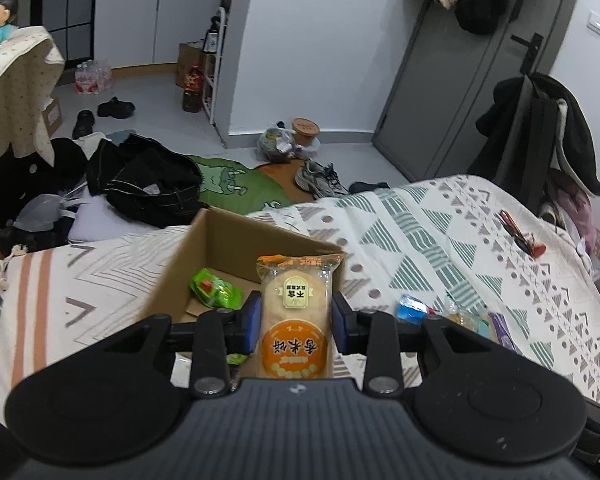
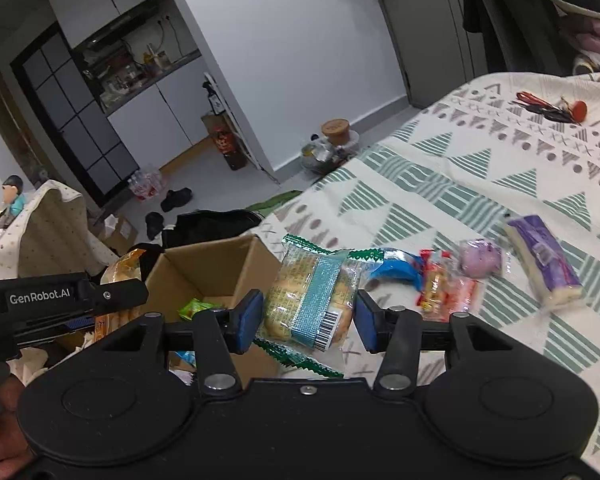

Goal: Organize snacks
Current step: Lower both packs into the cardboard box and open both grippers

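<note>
At lower centre, the left tongs pinch an orange rice-cracker packet above the cardboard box. The right tongs straddle a green-edged packet on the bed, contact unclear. Slick wrappers could slip free, probably missing the box.

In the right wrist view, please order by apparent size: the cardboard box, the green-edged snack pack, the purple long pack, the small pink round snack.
1. cardboard box
2. green-edged snack pack, enlarged by nearness to the camera
3. purple long pack
4. small pink round snack
</note>
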`<action>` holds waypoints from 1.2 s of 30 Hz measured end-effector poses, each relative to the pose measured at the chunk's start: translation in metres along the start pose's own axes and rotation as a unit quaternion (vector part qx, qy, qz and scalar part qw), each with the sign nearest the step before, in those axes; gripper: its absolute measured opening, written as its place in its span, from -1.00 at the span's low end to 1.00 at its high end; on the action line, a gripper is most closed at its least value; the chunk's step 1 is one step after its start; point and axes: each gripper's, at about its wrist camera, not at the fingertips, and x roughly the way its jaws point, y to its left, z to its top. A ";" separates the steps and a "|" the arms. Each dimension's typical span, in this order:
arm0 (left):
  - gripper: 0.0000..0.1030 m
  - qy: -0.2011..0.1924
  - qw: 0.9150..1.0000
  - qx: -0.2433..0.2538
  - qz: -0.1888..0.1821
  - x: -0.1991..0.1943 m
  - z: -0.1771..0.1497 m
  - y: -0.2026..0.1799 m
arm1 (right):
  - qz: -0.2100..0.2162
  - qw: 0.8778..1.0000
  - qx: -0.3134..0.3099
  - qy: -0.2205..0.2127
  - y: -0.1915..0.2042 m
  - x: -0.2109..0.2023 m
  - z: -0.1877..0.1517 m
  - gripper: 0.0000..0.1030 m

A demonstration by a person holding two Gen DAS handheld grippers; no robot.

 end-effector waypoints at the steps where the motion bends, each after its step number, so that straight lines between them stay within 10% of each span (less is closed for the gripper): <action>1: -0.34 0.000 1.000 -0.004 0.001 0.000 0.001 0.004 | 0.000 1.000 -0.002 -0.001 0.002 0.000 0.000 -0.07; 36: -0.17 0.035 0.997 -0.068 0.011 0.038 0.011 0.076 | 0.048 0.997 -0.052 0.004 0.069 0.049 -0.006 0.02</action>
